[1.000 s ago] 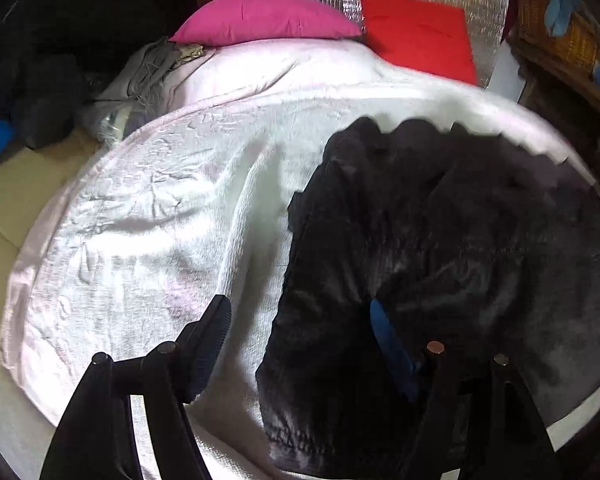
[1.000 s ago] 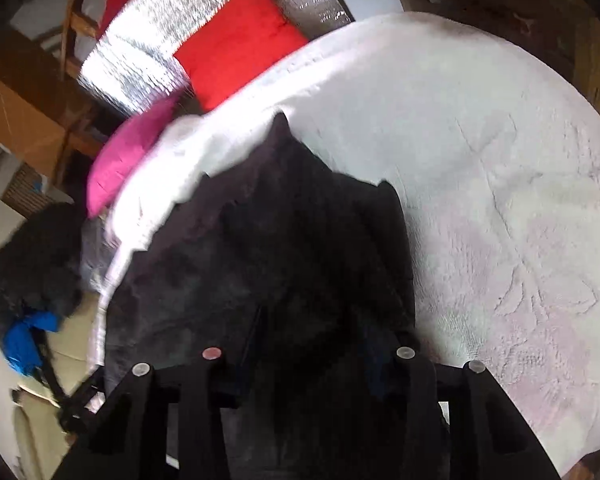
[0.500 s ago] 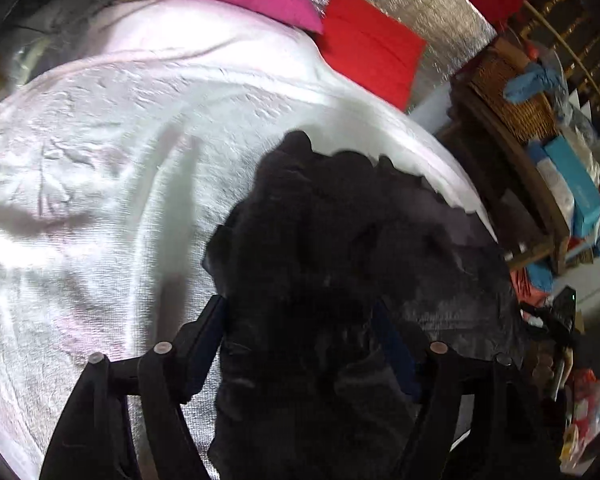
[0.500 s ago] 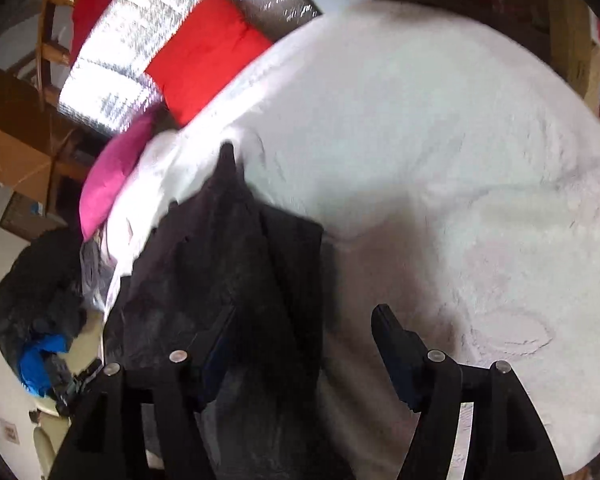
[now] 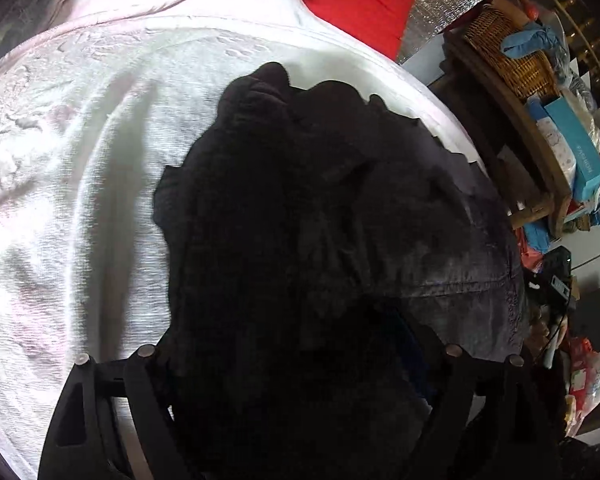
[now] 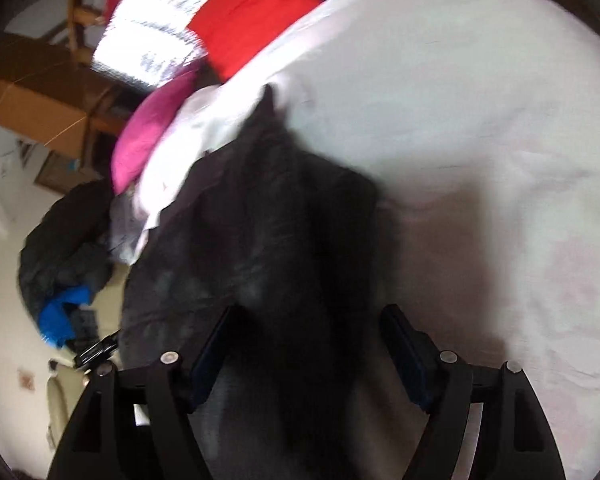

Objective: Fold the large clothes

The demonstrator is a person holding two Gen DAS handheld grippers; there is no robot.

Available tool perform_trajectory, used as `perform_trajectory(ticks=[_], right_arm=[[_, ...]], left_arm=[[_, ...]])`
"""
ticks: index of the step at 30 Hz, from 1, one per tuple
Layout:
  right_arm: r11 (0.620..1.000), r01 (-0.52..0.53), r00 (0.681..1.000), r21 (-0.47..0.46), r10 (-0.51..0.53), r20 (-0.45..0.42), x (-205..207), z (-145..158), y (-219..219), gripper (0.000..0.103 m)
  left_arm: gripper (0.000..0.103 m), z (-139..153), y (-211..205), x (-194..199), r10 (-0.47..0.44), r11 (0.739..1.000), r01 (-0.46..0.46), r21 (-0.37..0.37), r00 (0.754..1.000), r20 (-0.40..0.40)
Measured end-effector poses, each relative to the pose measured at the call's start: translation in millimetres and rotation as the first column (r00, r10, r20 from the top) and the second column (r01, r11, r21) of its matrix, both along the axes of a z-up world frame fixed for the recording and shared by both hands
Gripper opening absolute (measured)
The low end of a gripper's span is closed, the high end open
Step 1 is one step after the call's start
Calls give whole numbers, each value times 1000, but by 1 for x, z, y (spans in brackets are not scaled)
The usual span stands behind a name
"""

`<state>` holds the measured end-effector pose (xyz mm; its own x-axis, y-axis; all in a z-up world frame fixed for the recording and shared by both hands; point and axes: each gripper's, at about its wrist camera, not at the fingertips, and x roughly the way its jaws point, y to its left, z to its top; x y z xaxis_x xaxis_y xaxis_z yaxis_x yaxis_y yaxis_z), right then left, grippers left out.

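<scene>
A large black garment lies bunched on the white bedspread. My left gripper is over its near part; the jaws stand wide apart and the dark cloth fills the gap and hides the tips. In the right wrist view the same garment lies on the bedspread. My right gripper is open, its blue-padded fingers straddling the garment's near edge without clamping it.
A red pillow and a pink pillow lie at the bed's head against a silver panel. A wooden shelf with a wicker basket and boxes stands right of the bed. A dark clothes pile lies on the floor.
My left gripper has swung right and come down over the garment, which now fills its jaws. My right gripper has stayed open and shifted back over the garment's edge.
</scene>
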<state>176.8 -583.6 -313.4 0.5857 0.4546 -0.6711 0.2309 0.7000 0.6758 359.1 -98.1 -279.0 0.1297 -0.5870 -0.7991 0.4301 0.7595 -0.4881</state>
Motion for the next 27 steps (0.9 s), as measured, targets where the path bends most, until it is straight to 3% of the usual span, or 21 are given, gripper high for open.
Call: perform_trajectory(ticks=[3, 7, 9, 12, 17, 22, 27], right_arm=[[999, -35, 999, -26, 35, 4, 13, -1, 19, 82], [999, -25, 1000, -40, 26, 11, 21, 4, 34, 82], [991, -25, 1000, -135, 25, 2, 24, 8, 46, 77], [973, -4, 1000, -231, 3, -4, 19, 15, 53, 59], [924, 8, 1000, -383, 3, 27, 17, 37, 73, 40], [904, 43, 998, -425, -21, 57, 35, 58, 79, 30], [902, 91, 992, -422, -43, 122, 70, 76, 74, 28]], left_arm=[[85, 0, -9, 2, 9, 998, -9, -56, 1000, -12], [85, -1, -20, 3, 44, 997, -45, -70, 999, -9], [72, -2, -22, 6, 73, 995, -73, -70, 997, -3], [53, -2, -20, 7, 112, 992, -112, -63, 994, -1], [33, 6, -17, 7, 143, 988, -139, -67, 988, 54], [26, 23, -16, 23, 207, 975, -195, -110, 973, 102], [25, 36, -29, 50, 249, 966, -233, -111, 953, 171]])
